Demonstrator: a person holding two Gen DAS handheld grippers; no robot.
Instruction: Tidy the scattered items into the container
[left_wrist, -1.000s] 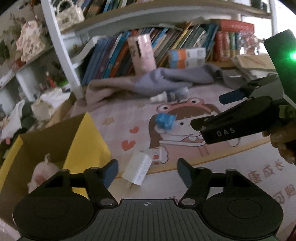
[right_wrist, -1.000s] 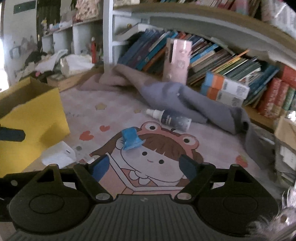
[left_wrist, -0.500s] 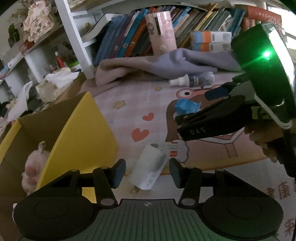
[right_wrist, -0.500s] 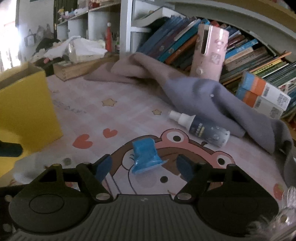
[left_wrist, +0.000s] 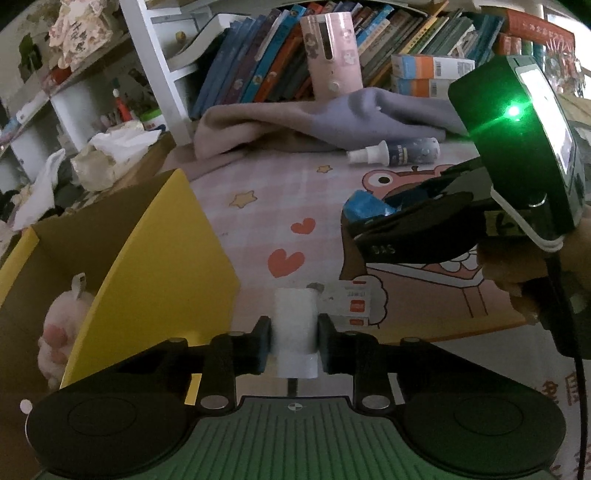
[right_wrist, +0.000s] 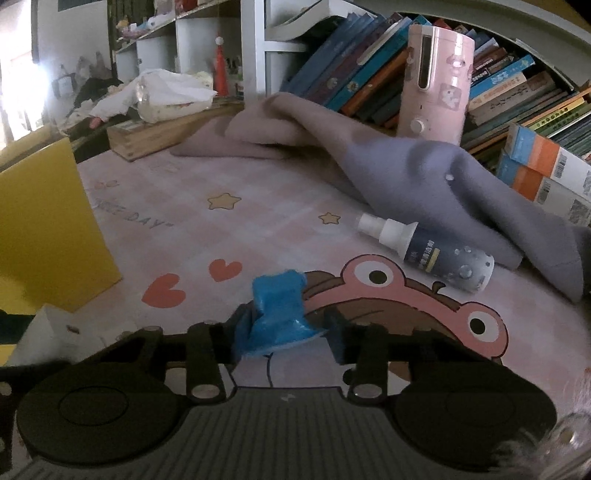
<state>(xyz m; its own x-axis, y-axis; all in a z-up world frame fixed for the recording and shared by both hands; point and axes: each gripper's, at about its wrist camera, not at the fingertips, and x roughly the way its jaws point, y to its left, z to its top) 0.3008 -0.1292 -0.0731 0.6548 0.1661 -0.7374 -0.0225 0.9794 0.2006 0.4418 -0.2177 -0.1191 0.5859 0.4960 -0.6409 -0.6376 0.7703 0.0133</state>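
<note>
Charger (left_wrist: 295, 325) is clamped upright in the left gripper (left_wrist: 293, 341); blue wrapper (right_wrist: 277, 314) is being closed on by the right gripper (right_wrist: 288, 334). Box (left_wrist: 155, 266) sits just left.

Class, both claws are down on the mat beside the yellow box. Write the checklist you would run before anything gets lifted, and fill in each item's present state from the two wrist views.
1. Left claw pinches the white adapter from both sides: ok.
2. Right claw has the blue wrapper between its fingers: ok, though its jaws are closing and the right pad's contact is unclear: cannot tell.
3. Yellow box is open on top, beside the left claw: ok.
4. Room left in the box next to the pink plush: cannot tell.
5. Spray bottle lies clear of both claws: ok.
</note>
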